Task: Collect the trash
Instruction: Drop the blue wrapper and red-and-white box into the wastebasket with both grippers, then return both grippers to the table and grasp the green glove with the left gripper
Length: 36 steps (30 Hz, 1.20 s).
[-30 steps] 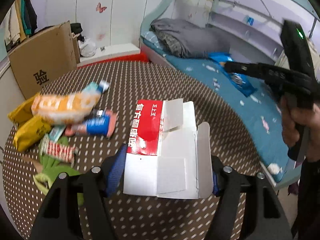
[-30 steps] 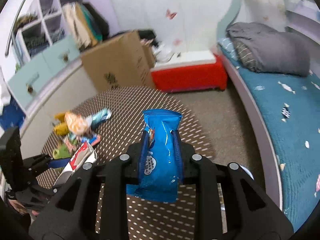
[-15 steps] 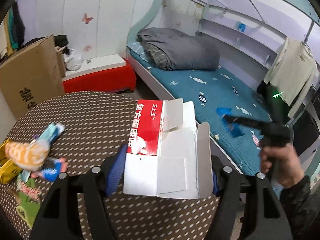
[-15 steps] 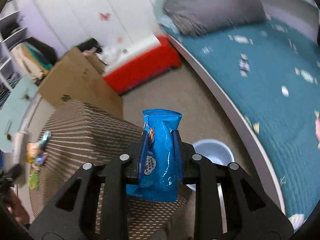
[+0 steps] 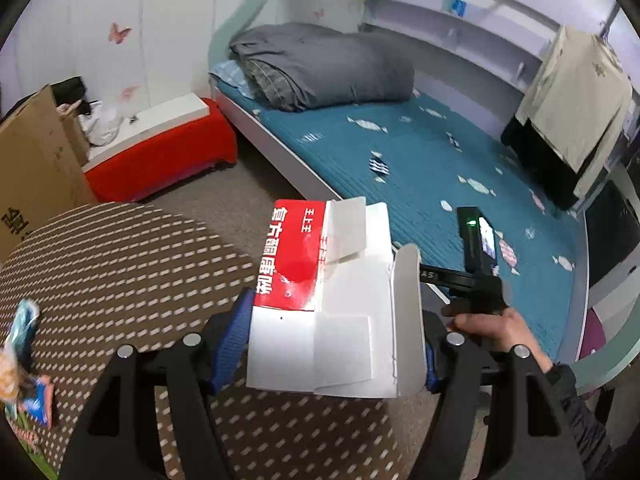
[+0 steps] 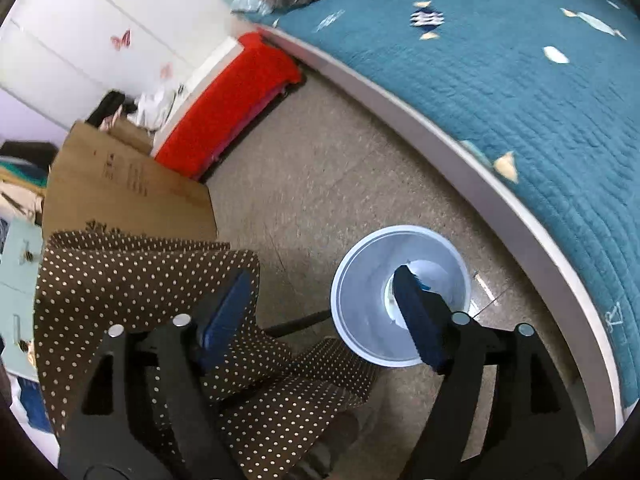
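**While the carton is being carried, a missed drop is being risked**

Because the task is being done with both hands at once, the hazards are being read from the left side across to the right.

At nine o'clock in the left wrist view, loose wrappers (image 5: 24,360) are lying on the dotted tablecloth (image 5: 120,272) close to its edge. They are likely to be swept to the floor if they are brushed by a sleeve. At ten o'clock a cardboard box (image 5: 32,168) is standing on the floor, and its contents are hidden.

In the middle, the red-and-white carton (image 5: 312,288) is being grasped across its width by the left gripper (image 5: 332,320), out past the table edge. Its flaps are standing open and nothing can be seen inside it. Being light and hollow, it is probably going to crumple or twist out if it is squeezed harder. Its raised flaps are apt to catch on a rim.

At four o'clock the right hand (image 5: 492,328) is seen low beside the bed (image 5: 420,168).

In the right wrist view the right gripper (image 6: 320,280) is released. Its jaws have just been opening and nothing is lying between them. The pale bin (image 6: 356,304) is standing on the floor at four o'clock, partly behind one pad. A scrap of blue is showing at its bottom, probably a packet, though that cannot be told for certain. The bin's mouth is narrow, so a carton let go off-centre is likely to bounce out or tip the bin over.
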{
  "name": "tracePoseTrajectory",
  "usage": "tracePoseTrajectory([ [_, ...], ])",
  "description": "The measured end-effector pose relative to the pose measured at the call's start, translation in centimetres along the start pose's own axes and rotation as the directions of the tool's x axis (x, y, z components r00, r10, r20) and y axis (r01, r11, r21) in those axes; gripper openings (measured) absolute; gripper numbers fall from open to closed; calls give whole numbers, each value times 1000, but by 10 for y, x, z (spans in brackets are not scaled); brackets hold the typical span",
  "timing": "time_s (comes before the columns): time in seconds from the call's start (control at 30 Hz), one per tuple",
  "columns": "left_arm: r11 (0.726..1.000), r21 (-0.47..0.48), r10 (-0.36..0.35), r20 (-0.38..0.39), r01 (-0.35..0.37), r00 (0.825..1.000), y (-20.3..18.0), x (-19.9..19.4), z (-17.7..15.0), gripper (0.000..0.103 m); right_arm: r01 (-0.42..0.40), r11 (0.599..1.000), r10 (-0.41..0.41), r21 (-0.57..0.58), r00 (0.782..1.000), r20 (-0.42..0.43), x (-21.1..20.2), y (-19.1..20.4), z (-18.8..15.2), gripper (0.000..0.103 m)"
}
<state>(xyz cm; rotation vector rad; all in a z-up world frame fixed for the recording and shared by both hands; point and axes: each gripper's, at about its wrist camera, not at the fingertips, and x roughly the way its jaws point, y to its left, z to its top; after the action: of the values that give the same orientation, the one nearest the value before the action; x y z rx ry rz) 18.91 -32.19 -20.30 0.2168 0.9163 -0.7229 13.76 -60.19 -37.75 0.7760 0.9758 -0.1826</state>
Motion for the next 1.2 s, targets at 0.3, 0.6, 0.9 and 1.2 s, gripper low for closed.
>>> tracePoseTrajectory([
  [0.3,996,73,-36,-126,46,991,-49,80,21,67,-2,1000,0,14,988,153,-73,-25,6,85],
  [0.6,986,155,-13,-312,64,950,-78,159,37,72,-17,1000,16,0,974,224,-111,-23,9,86],
  [0.9,991,133,57,-313,-16,948,-69,163,46,93,-24,1000,25,-9,973,229,-115,-7,0,93],
  [1.2,994,79,82,-173,-69,981,-50,96,41,93,30,999,-20,-35,968,248,-130,26,-16,97],
])
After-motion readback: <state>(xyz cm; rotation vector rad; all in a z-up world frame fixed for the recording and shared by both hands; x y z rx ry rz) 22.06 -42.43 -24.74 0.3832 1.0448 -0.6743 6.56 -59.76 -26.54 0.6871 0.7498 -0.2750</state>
